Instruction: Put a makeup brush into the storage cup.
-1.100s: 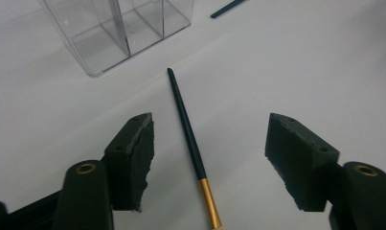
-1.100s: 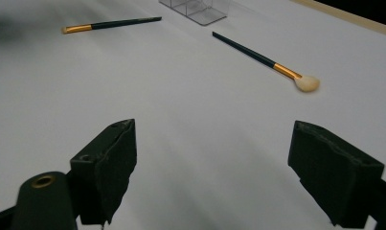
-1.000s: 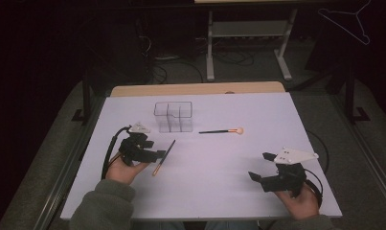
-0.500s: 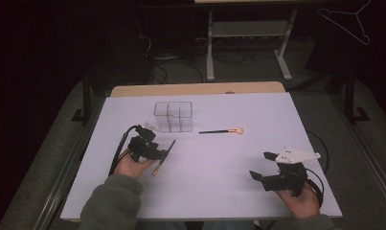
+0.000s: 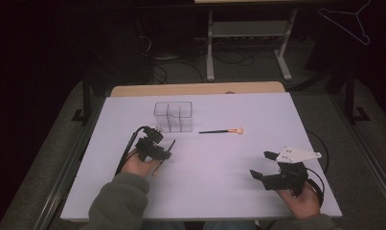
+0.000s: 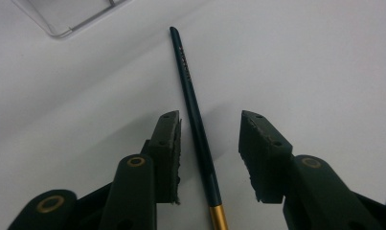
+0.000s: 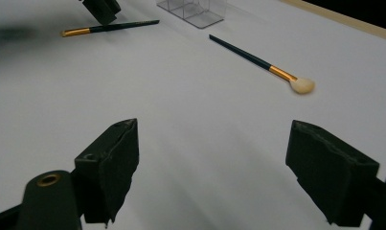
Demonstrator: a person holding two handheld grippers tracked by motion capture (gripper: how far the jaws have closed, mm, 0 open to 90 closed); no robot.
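A dark-handled brush [image 6: 193, 108] with a gold ferrule lies flat on the white table, and its handle runs between the jaws of my left gripper [image 6: 210, 115]. Those jaws have just been closing; a gap remains on each side of the handle, so the pads do not press on it. From above, the left gripper [image 5: 163, 149] sits low over this brush [image 5: 170, 145], left of centre. My right gripper [image 5: 267, 165] hovers open near the front right with nothing between its jaws [image 7: 214, 127]. A second brush [image 5: 221, 131] with a pale bristle head lies mid-table [image 7: 262, 60].
A clear divided organizer [image 5: 174, 116] stands just beyond the left gripper, its corner at the top of the left gripper view [image 6: 71, 14]. A tan strip [image 5: 195, 89] borders the table's far edge. A metal stand [image 5: 248, 33] and cables sit on the floor behind.
My left gripper has moved right and down over the dark-handled brush, and its jaws have narrowed around the handle. The right gripper has stayed put.
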